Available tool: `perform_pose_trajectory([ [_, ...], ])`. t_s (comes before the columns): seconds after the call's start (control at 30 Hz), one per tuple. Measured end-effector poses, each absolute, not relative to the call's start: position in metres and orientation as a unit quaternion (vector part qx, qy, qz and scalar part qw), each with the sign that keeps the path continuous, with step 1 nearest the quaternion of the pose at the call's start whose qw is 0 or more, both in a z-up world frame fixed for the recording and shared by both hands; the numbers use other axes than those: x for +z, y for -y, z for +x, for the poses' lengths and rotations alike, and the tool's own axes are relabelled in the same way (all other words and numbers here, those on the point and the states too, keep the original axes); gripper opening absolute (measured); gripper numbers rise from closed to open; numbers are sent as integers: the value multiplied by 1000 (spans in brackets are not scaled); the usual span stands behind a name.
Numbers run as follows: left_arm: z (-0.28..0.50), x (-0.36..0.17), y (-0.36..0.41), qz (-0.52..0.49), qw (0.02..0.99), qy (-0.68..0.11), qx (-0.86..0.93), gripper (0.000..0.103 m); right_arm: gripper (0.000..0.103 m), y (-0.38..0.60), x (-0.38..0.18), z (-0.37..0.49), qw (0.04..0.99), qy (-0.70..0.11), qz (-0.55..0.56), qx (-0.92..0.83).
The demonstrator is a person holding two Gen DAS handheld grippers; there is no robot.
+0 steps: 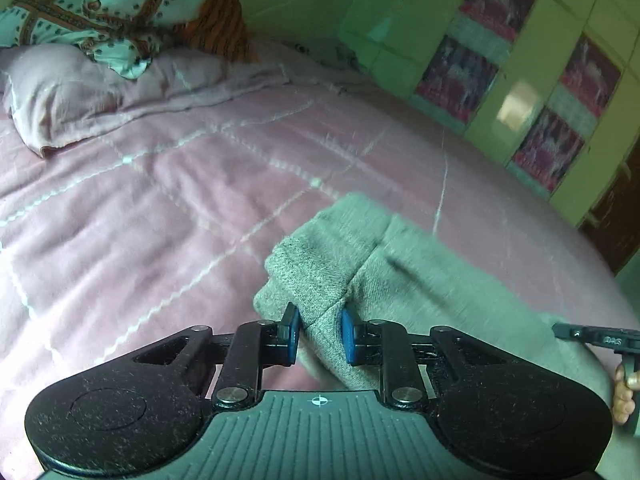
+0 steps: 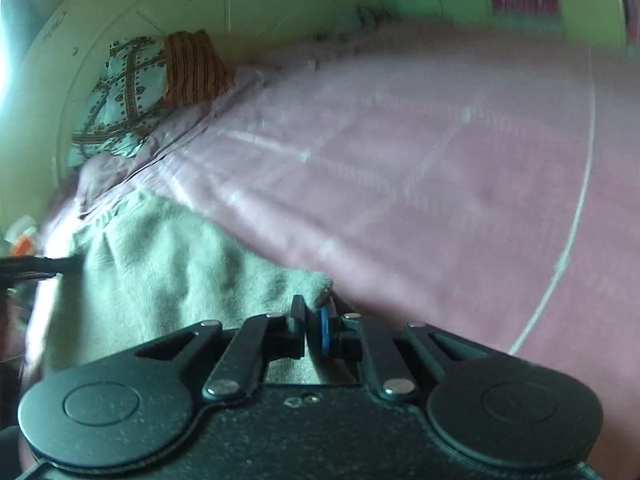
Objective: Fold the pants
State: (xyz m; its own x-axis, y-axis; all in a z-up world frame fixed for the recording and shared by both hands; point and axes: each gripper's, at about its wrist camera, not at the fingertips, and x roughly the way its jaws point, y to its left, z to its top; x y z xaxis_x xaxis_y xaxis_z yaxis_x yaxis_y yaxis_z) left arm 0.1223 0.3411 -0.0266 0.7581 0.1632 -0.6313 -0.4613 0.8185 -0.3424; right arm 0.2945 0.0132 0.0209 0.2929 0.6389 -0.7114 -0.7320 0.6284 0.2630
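Here, fuzzy grey knit pants (image 1: 320,272) are pinched by both downward-tilted grippers, left gripper (image 1: 319,336) and right gripper (image 2: 313,326), on a pink quilted bedspread (image 1: 160,200).

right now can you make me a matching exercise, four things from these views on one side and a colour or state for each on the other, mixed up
Things:
1. pants
2. bedspread
3. left hand-held gripper
4. wall

Colour or state:
A. green
B. pink with pale stitched lines
C. grey knit, lying on the bed
D. shut on a bunched fold of fabric

Pairs: 1-C, 2-B, 3-D, 4-A
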Motion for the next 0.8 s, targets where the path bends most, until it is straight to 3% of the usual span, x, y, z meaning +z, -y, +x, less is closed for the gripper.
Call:
perform_pose_trajectory([
  [0.03, 122, -29, -341, -246, 905, -303, 172, 24, 4, -16, 12, 296, 805, -421, -64, 412],
  [0.1, 123, -27, -343, -244, 900, -318, 169, 38, 2, -22, -11, 300, 802, -452, -92, 379],
  [0.13, 120, -23, -344, -241, 899, -323, 171, 43, 5, -19, -8, 302, 807, -454, -75, 371],
  [0.17, 115, -17, -343, -229, 900, -323, 180, 58, 17, -14, -2, 301, 814, -452, -60, 359],
  [0.2, 108, -11, -341, -213, 903, -320, 191, 64, 19, -8, 6, 297, 824, -441, -51, 351],
  [0.4, 99, 26, -284, -151, 934, -280, 160, 64, 22, 75, 60, 229, 875, -359, -43, 321],
  [0.6, 153, -11, -209, -104, 917, -375, 92, 64, 21, 123, 33, 196, 870, -416, -24, 265],
  [0.8, 136, -18, -200, -69, 916, -383, 98, 64, 17, 263, 37, 168, 901, -419, 7, 112],
])
